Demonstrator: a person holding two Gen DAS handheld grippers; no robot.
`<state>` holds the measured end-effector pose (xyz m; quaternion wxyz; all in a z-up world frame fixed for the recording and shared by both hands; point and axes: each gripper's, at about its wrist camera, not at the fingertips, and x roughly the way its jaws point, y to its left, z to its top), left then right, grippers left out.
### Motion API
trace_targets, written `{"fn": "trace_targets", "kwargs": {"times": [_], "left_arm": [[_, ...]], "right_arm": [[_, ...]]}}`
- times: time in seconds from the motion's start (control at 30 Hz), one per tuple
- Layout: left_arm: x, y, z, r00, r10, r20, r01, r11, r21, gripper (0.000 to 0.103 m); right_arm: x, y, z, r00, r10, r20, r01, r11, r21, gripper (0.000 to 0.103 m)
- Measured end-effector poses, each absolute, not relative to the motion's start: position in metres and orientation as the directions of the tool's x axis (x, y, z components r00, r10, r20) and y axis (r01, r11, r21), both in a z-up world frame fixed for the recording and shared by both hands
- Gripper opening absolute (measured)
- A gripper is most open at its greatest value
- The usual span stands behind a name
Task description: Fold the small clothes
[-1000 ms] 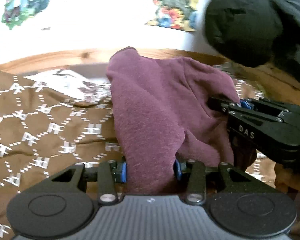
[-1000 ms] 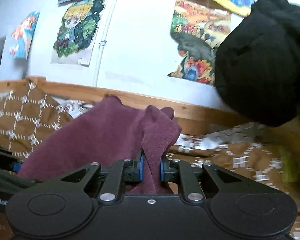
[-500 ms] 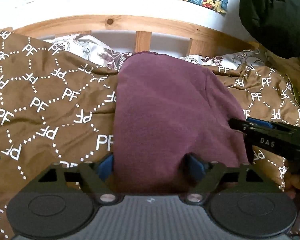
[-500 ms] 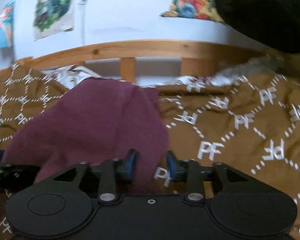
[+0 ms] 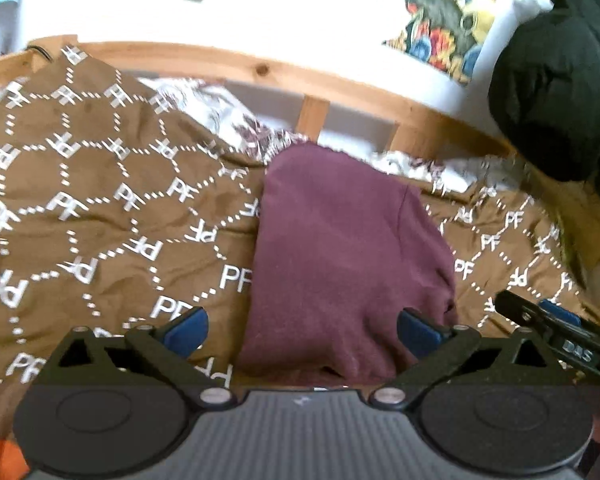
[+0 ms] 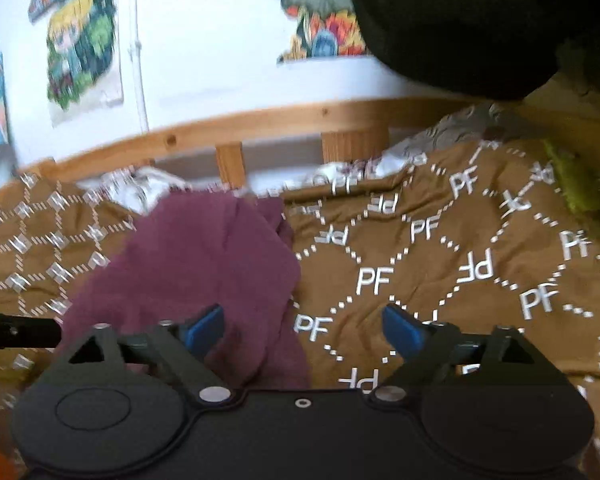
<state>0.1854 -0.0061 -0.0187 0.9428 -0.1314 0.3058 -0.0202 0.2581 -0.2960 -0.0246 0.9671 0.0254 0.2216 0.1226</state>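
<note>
A folded maroon garment is seen lying flat on a brown patterned blanket, framed at 12 o'clock by the wide-open left gripper, while the right gripper, also spread wide, is held at the cloth's right edge.

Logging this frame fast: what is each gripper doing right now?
Left gripper: open, holding nothing; the maroon garment lies between its fingers on the brown blanket.
Right gripper: open, holding nothing.
</note>
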Motion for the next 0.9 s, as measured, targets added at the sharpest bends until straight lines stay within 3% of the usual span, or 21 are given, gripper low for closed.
{"fn": "trace_targets", "kwargs": {"times": [0.17, 0.4, 0.67, 0.9], "left_arm": [[0.149, 0.000, -0.001, 0.828, -0.102, -0.552, -0.060, 0.962, -0.267, 0.102], [0.095, 0.006, 0.006, 0.818, -0.080, -0.570, -0.064, 0.971, -0.229, 0.102], [0.043, -0.002, 0.005, 0.814, -0.037, -0.580, -0.031, 0.994, -0.106, 0.102], [0.023, -0.004, 0.005, 0.813, -0.021, -0.581, -0.028, 0.997, -0.075, 0.102]], "right_arm": [[0.210, -0.305, -0.006, 0.894, 0.273, -0.355, -0.224, 0.959, 0.173, 0.102], [0.143, -0.301, 0.010, 0.912, 0.295, -0.284, -0.273, 0.955, 0.118, 0.102], [0.083, -0.296, 0.014, 0.922, 0.281, -0.266, -0.275, 0.960, 0.060, 0.102], [0.068, -0.297, 0.012, 0.921, 0.204, -0.331, -0.209, 0.978, 0.021, 0.102]]}}
